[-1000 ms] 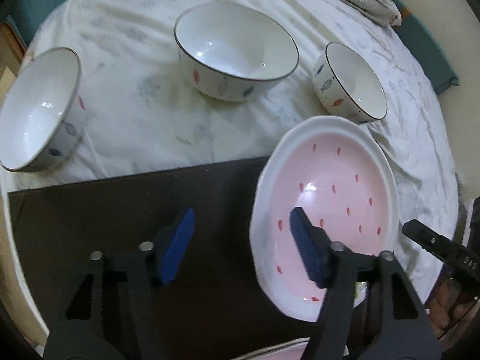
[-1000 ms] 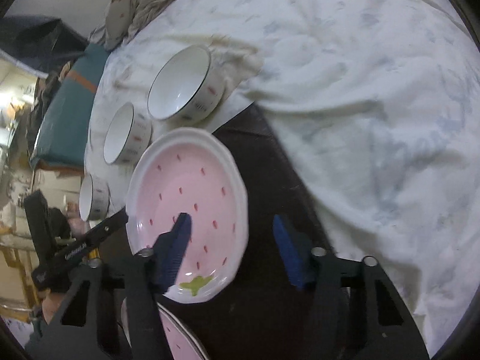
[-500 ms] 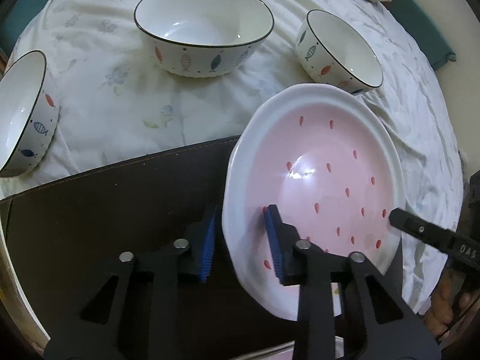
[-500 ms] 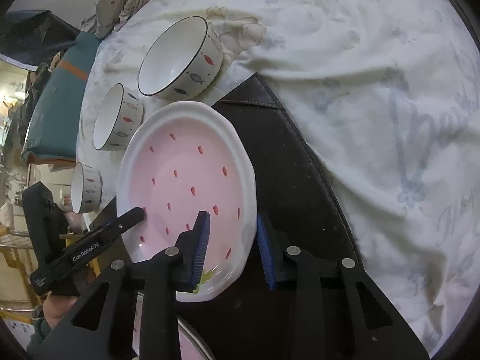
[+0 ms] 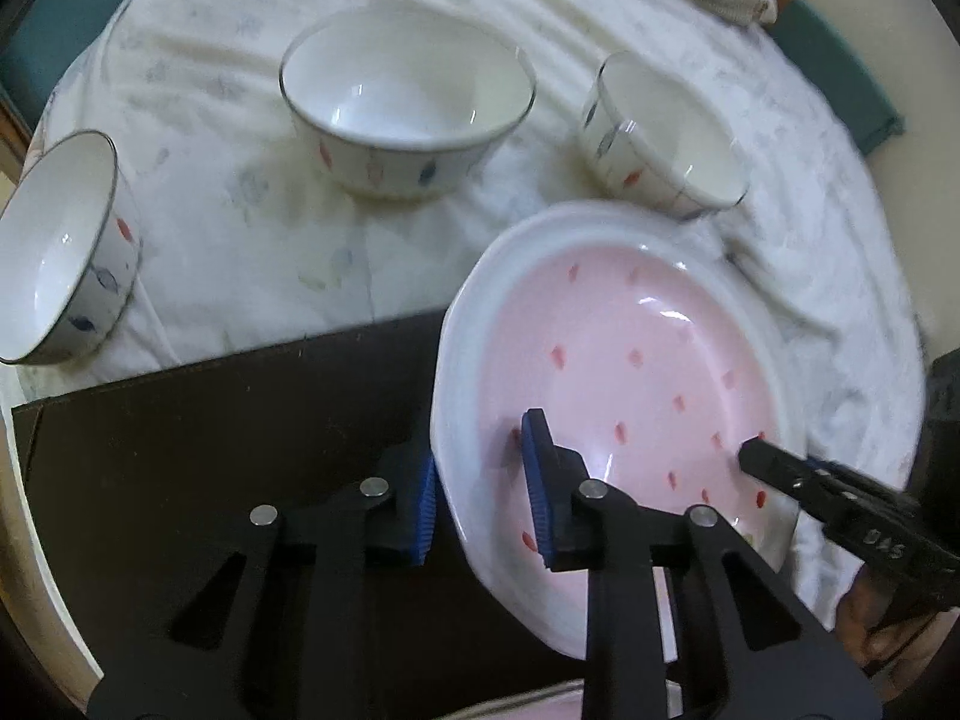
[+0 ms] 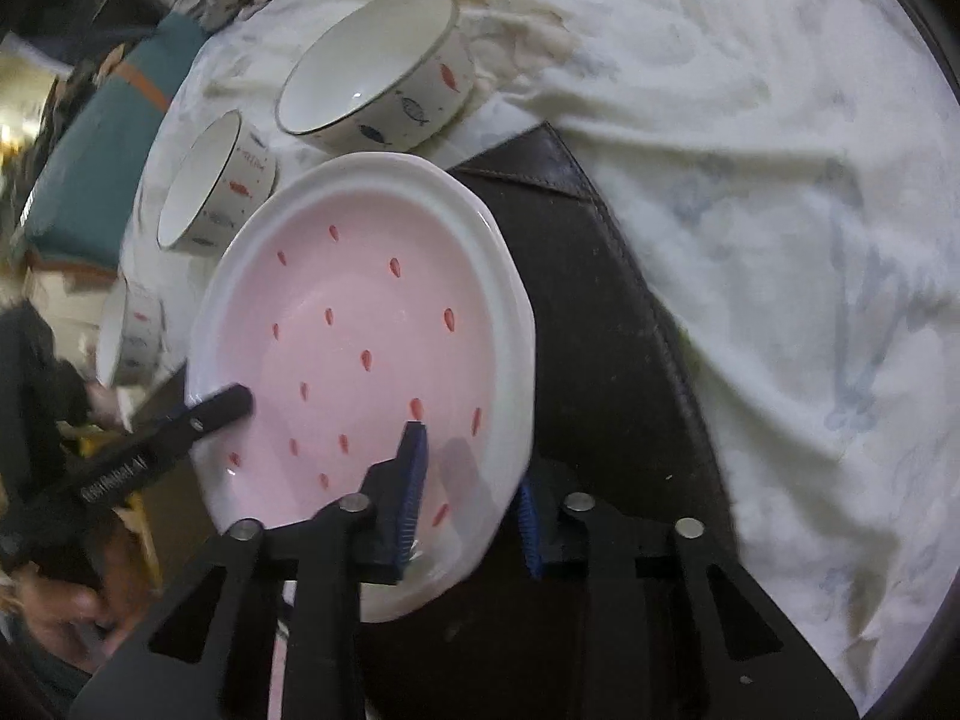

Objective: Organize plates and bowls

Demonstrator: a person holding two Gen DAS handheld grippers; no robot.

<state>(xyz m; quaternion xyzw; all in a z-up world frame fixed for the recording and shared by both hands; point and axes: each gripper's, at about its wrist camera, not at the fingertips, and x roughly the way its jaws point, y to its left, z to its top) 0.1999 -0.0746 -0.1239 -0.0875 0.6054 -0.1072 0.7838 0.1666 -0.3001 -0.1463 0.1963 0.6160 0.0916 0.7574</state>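
Over the dark brown mat (image 5: 198, 420), the left gripper (image 5: 480, 486) and right gripper (image 6: 468, 504), jaws just closing, pinch opposite rims of the pink, red-speckled ceramic plate (image 5: 636, 372), which could slip from uneven pull.

second plate (image 5: 528, 702): cut off by bottom edge | small bowl (image 6: 129, 330): half hidden

Pink plate (image 5: 636, 360) w/ red seed marks, white rim; white bowls (image 5: 408, 120) (fish pattern); dark brown mat (image 5: 210, 420).
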